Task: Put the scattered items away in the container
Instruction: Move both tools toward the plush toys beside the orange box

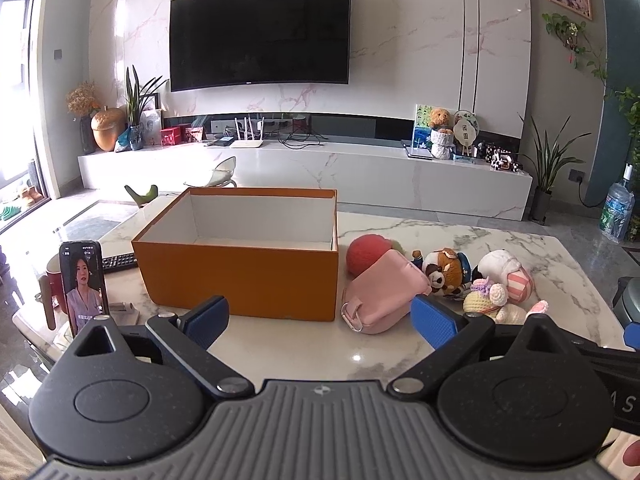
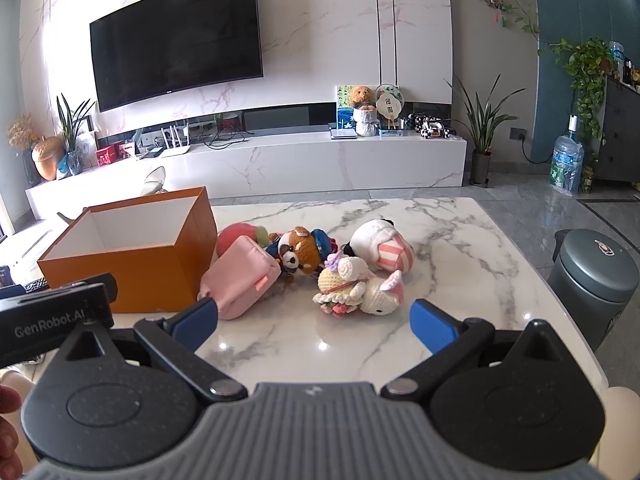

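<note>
On the marble surface [image 2: 440, 232], toys [image 2: 348, 276] lie at three o'clock of the orange box [image 1: 240, 276], while left fingers [image 1: 320, 320] and right fingers [image 2: 316, 320] gape wide, empty.

We're in somebody's living room: big wall-mounted TV [image 1: 260, 32], long marble media bench [image 1: 304, 168], houseplants [image 2: 480, 120], marble coffee table [image 2: 400, 344].
</note>
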